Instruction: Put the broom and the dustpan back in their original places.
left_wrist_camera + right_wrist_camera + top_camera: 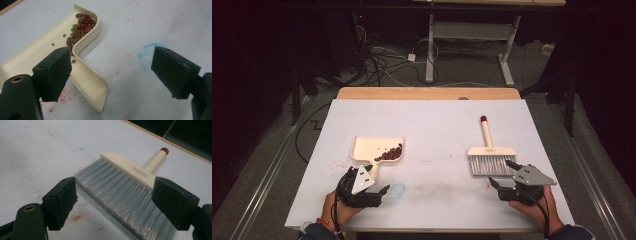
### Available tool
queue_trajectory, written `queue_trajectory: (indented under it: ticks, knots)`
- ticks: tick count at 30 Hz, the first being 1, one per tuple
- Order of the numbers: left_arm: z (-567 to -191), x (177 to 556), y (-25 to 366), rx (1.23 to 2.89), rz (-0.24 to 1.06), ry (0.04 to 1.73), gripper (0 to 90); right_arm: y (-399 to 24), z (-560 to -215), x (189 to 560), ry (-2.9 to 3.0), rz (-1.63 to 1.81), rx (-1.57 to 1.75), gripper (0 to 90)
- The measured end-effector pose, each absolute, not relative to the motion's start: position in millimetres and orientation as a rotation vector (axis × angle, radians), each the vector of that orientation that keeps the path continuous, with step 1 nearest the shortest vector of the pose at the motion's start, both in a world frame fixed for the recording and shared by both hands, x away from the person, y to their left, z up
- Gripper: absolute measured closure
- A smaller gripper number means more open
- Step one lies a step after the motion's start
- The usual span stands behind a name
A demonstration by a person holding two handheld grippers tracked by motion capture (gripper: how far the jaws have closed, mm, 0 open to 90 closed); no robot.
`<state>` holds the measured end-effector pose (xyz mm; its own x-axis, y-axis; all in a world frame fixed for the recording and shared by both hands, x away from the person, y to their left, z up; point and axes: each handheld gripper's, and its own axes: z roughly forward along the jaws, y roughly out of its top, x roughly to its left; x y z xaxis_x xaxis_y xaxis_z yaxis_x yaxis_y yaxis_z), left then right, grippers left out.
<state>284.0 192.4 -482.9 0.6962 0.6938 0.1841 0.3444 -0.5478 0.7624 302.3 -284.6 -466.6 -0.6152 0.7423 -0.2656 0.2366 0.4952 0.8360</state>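
high view: a cream plastic dustpan (374, 149) was seen lying on the white table surface (437, 125), toward its left edge, and a small cream hand brush with grey bristles and a red-tipped handle (488, 151) lay toward the right edge, its bristles pointed at the near edge. a heap of dark red beans (389, 153) mixed with a few small green ones was gathered in the pan's near right corner, so the sweeping was judged largely done. no loose beans could be made out on the surface; only faint red smudges (65, 92) and a pale blue round stain (147, 56) were left. emptying the pan was judged to be what remained.

the left gripper (371, 189) was held just near of the dustpan's handle, jaws spread wide and nothing between them; in the left gripper view the handle lay beside the left jaw, and whether it was touched could not be told. the right gripper (502, 174) was held just near of the brush's bristles, jaws likewise apart and empty.

no brand, label or readable writing was found on any item.
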Motion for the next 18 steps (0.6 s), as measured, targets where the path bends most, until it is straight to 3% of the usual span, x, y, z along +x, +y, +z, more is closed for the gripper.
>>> queue_trajectory:
  ticks: [18]
  knots:
    - [-483.3,285.2,192.1,2.180,0.611,0.789,16.2,-282.6,-463.0,300.1,2.113,1.053,0.782,20.1]
